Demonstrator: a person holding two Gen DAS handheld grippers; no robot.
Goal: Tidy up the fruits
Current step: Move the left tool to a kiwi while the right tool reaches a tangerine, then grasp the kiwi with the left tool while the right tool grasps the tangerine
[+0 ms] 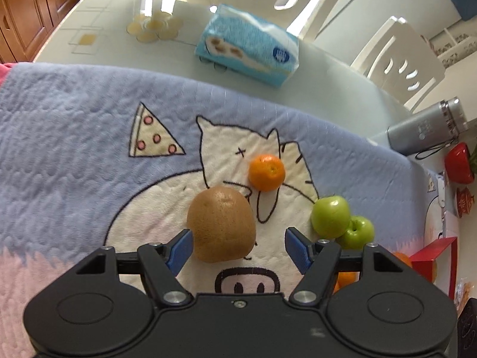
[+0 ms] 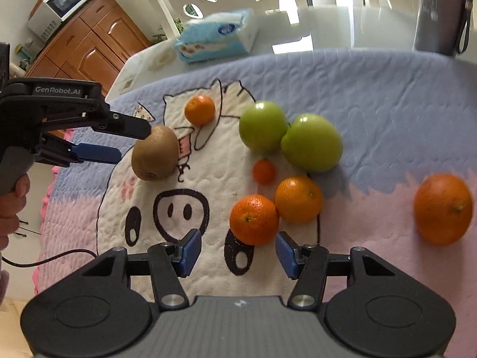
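Observation:
A brown kiwi [image 1: 222, 223] lies on the cartoon-pig blanket [image 1: 74, 119]. My left gripper [image 1: 238, 247] is open around its near end; the left pad sits at the kiwi's edge and the right pad stands apart from it. The right wrist view shows that gripper [image 2: 134, 144] reaching the kiwi [image 2: 155, 156] from the left. My right gripper [image 2: 237, 253] is open just short of an orange [image 2: 254, 219], with a second orange [image 2: 299, 199] touching that one. Two green apples [image 2: 262, 126] [image 2: 311, 143] lie together farther back.
A small orange [image 2: 199, 109], a tiny tangerine [image 2: 263, 171] and a big orange [image 2: 443, 208] also lie on the blanket [image 2: 387, 89]. Beyond it are a blue tissue pack [image 1: 247, 44], a grey flask [image 1: 426, 128] and white chairs [image 1: 396, 56]. A red box [image 1: 432, 256] sits at right.

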